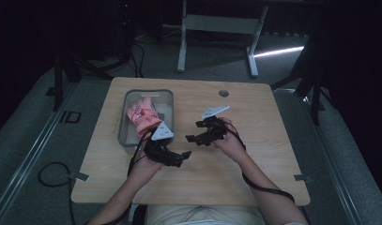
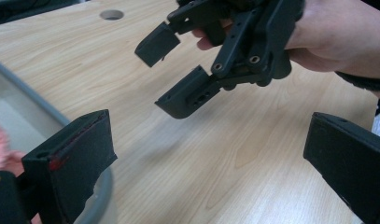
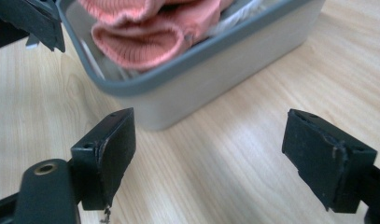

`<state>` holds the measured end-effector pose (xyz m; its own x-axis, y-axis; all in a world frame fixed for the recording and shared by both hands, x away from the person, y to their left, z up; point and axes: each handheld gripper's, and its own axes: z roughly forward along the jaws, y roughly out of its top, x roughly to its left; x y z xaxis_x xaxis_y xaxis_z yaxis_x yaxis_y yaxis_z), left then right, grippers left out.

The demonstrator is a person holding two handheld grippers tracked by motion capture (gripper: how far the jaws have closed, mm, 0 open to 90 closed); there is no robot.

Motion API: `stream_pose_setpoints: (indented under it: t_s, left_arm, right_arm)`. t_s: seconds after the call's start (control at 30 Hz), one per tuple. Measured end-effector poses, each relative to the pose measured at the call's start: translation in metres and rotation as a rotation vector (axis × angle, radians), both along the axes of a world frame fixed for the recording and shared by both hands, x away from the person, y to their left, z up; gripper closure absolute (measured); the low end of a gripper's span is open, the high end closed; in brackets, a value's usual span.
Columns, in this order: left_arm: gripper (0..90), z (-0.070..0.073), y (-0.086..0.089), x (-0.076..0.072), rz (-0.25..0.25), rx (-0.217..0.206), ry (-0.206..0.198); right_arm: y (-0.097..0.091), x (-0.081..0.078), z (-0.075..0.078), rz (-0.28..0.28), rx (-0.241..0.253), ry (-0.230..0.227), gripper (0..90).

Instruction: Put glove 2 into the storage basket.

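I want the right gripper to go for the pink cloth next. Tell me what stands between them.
The near wall of the grey bin does: the pink cloth lies inside it, behind and above that rim. The right gripper, jaws open, sits low over the bare table, so it likely must go over the rim.

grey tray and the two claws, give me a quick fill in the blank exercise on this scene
1. The pink knitted cloth lies inside the grey ____.
2. Both the left claw and the right claw have their jaws ____.
3. The grey tray sits on the ____ half of the wooden table in the high view.
4. The round hole in the table is near its ____ edge.

Missing words: tray; open; left; far
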<state>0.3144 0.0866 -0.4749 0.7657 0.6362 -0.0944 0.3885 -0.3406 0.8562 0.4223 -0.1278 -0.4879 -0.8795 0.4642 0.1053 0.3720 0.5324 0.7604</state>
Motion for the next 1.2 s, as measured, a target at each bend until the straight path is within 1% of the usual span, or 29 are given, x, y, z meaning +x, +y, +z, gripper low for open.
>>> stream_pose_setpoints:
  t_s: [0.03,0.1,0.2,0.23,0.27,0.3,0.37,0.4,0.43,0.47,0.5,0.53,0.57,0.6,0.63,0.67,0.7,0.77,0.8,0.83,0.9,0.97,1.07,1.13,1.2]
  left_arm:
    - [1.4,-0.003,-0.001,-0.001,-0.01,0.005,0.0]
    - [1.3,-0.007,-0.004,-0.003,-0.024,0.011,0.001]
    - [1.4,-0.014,-0.009,-0.005,-0.037,0.016,0.016]
    - [1.3,-0.014,-0.009,-0.005,-0.037,0.016,0.016]
    - [1.3,-0.02,-0.013,-0.007,-0.05,0.021,0.018]
    - [1.4,-0.022,-0.015,-0.007,-0.057,0.026,0.024]
    - [1.3,-0.031,-0.021,-0.008,-0.072,0.038,0.027]
    - [1.3,-0.031,-0.021,-0.008,-0.072,0.038,0.027]
    - [1.4,-0.035,-0.023,-0.008,-0.08,0.035,0.032]
    - [1.4,-0.035,-0.023,-0.008,-0.08,0.035,0.032]
    - [1.4,-0.041,-0.027,-0.009,-0.089,0.039,0.027]
    - [1.4,-0.041,-0.027,-0.009,-0.089,0.039,0.027]
    - [1.3,-0.044,-0.029,-0.01,-0.094,0.041,0.025]
    - [1.4,-0.049,-0.033,-0.011,-0.11,0.043,0.02]
    - [1.4,-0.049,-0.033,-0.011,-0.11,0.043,0.02]
    - [1.4,-0.054,-0.037,-0.012,-0.126,0.05,0.018]
    - [1.9,-0.054,-0.037,-0.012,-0.126,0.05,0.018]
    - [2.3,-0.06,-0.043,-0.012,-0.141,0.069,0.024]
    - [2.3,-0.063,-0.044,-0.012,-0.143,0.074,0.026]
    - [2.3,-0.068,-0.049,-0.012,-0.149,0.074,0.034]
    - [2.3,-0.071,-0.052,-0.012,-0.151,0.08,0.034]
    - [2.3,-0.077,-0.057,-0.013,-0.153,0.102,0.033]
    - [2.2,-0.079,-0.059,-0.013,-0.155,0.104,0.034]
    - [2.3,-0.082,-0.059,-0.012,-0.153,0.105,0.037]
    - [2.2,-0.083,-0.059,-0.011,-0.153,0.103,0.039]
  right_arm:
    - [-0.002,-0.001,-0.003,0.0,-0.004,0.006,17.3]
    - [-0.005,-0.004,-0.008,0.002,-0.008,0.002,17.1]
    - [-0.009,-0.007,-0.015,0.002,-0.018,0.003,16.9]
    - [-0.009,-0.007,-0.015,0.002,-0.018,0.003,16.9]
    - [-0.01,-0.008,-0.019,0.001,-0.023,0.005,16.9]
    - [-0.013,-0.009,-0.023,0.001,-0.031,0.009,16.4]
    - [-0.016,-0.01,-0.028,-0.003,-0.028,0.012,15.7]
    - [-0.016,-0.01,-0.028,-0.003,-0.028,0.012,15.7]
    - [-0.019,-0.012,-0.033,-0.007,-0.026,0.012,15.7]
    - [-0.019,-0.012,-0.033,-0.007,-0.026,0.012,15.7]
    - [-0.022,-0.013,-0.038,-0.008,-0.037,0.009,15.7]
    - [-0.023,-0.014,-0.04,-0.009,-0.038,0.012,15.7]
    - [-0.024,-0.015,-0.043,-0.011,-0.037,0.012,15.7]
    - [-0.026,-0.015,-0.045,-0.012,-0.037,0.011,15.7]
    - [-0.027,-0.016,-0.047,-0.013,-0.038,0.014,15.7]
    - [-0.029,-0.016,-0.049,-0.012,-0.039,0.019,15.7]
    - [-0.029,-0.016,-0.049,-0.012,-0.039,0.019,15.7]
    - [-0.032,-0.018,-0.056,-0.007,-0.043,0.024,15.8]
    - [-0.032,-0.018,-0.056,-0.007,-0.043,0.024,15.8]
    - [-0.033,-0.019,-0.059,-0.01,-0.04,0.028,15.8]
    - [-0.035,-0.02,-0.062,-0.019,-0.052,0.028,15.8]
    - [-0.038,-0.021,-0.065,-0.031,-0.053,0.025,15.8]
    - [-0.042,-0.022,-0.066,-0.053,-0.053,0.023,15.8]
    - [-0.044,-0.022,-0.067,-0.057,-0.048,0.024,15.8]
    - [-0.047,-0.023,-0.068,-0.064,-0.056,0.022,15.8]
